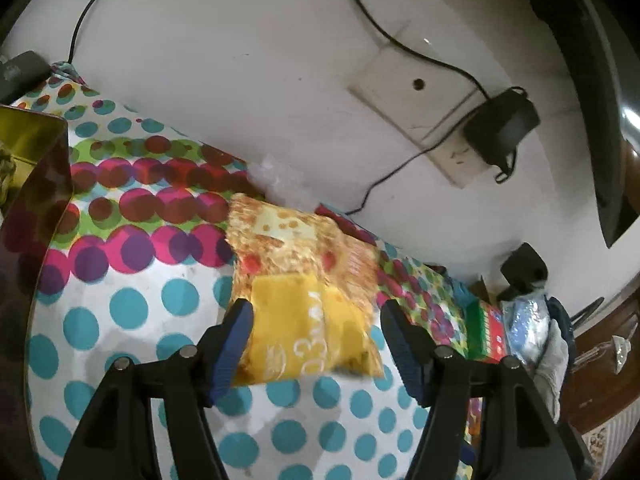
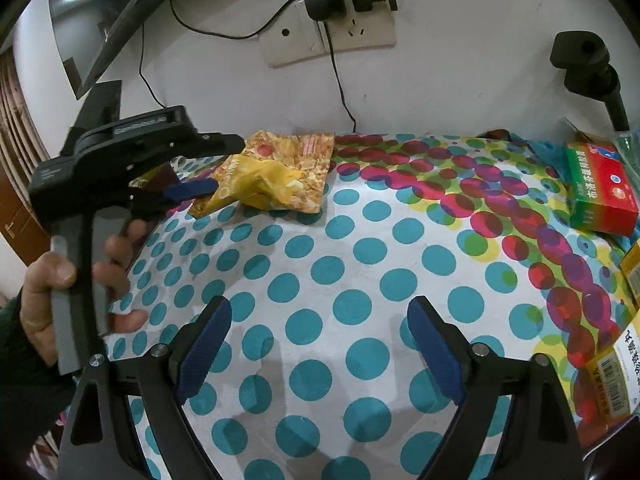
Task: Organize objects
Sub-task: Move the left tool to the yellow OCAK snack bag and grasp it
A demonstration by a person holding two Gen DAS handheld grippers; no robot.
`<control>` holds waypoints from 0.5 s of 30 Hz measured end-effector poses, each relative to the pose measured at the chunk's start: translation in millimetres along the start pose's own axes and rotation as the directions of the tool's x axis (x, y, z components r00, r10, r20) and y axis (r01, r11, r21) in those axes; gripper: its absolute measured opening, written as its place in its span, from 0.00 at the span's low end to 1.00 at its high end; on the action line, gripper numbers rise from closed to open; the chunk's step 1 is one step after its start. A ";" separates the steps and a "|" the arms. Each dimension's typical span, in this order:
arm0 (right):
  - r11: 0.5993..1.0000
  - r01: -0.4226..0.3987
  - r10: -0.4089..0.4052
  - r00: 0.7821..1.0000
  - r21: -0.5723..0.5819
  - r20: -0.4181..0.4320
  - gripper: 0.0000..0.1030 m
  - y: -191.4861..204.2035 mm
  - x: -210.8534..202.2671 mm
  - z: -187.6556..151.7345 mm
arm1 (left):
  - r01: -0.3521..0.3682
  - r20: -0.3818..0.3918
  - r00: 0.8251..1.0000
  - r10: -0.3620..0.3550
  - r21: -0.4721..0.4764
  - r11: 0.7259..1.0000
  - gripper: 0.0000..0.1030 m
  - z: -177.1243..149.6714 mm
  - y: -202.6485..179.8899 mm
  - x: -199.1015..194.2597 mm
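Note:
A yellow and orange snack packet [image 1: 304,248] lies crumpled on the dotted tablecloth [image 1: 132,312] close to the wall. My left gripper [image 1: 316,308] is open and straddles its near end: the left pad [image 1: 236,336] touches the packet's edge, while the right pad stands just off it. In the right wrist view the same packet [image 2: 288,172] rests on the cloth, with the left gripper [image 2: 216,166] reaching in from the left, held by a hand [image 2: 44,292]. My right gripper [image 2: 320,308] hangs open over bare cloth [image 2: 360,248], with nothing between its fingers.
A red and green box [image 2: 600,188] stands at the far right, with a yellow box [image 2: 632,268] and a white barcoded pack [image 2: 616,376] nearer. A shiny foil bag [image 1: 524,328] lies beside the box. A dark tin [image 1: 32,152] sits left. A wall socket [image 2: 360,28] with a charger and cables is behind.

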State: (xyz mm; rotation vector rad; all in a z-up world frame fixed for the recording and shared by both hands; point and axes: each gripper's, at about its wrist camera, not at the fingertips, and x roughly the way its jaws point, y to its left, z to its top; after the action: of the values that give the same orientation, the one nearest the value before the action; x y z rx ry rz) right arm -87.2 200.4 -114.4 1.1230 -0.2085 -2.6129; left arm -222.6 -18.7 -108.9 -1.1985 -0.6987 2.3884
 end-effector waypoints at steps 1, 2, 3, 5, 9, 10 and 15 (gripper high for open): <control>1.000 -0.003 0.003 1.000 -0.003 -0.004 0.86 0.7 0.6 0.1 | -0.001 0.002 1.000 0.001 -0.006 1.000 0.66 1.1 2.2 1.9; 1.000 -0.004 0.003 1.000 -0.007 -0.008 0.86 1.5 1.1 0.3 | -0.002 0.003 1.000 0.002 -0.012 1.000 0.66 2.2 4.4 4.1; 1.000 0.000 0.000 1.000 -0.014 -0.008 0.86 3.2 1.1 0.8 | -0.012 -0.001 1.000 0.012 -0.017 1.000 0.66 3.8 6.5 5.4; 0.999 -0.002 0.001 1.000 -0.035 -0.011 0.86 7.2 1.3 1.1 | -0.016 0.018 1.000 0.016 -0.035 0.999 0.66 5.4 11.6 2.6; 0.998 -0.015 0.014 1.000 -0.056 -0.021 0.86 10.6 1.8 2.0 | -0.001 0.011 1.000 0.001 -0.040 0.999 0.66 -5.5 17.6 -3.2; 0.998 -0.015 0.013 1.000 -0.054 -0.029 0.86 10.3 3.1 2.3 | -0.001 0.015 1.000 0.001 -0.041 0.999 0.66 -10.1 19.3 -6.8; 0.999 -0.030 0.029 0.999 -0.029 -0.031 0.86 7.3 2.3 3.4 | 0.040 0.041 0.998 -0.036 -0.098 0.994 0.66 -22.9 26.8 -17.4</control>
State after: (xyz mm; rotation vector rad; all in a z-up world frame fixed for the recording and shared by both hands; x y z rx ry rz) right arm -89.6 192.8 -111.8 1.1401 -0.1788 -2.5633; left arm -197.0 -43.5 -125.3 -1.1685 -0.8539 2.3764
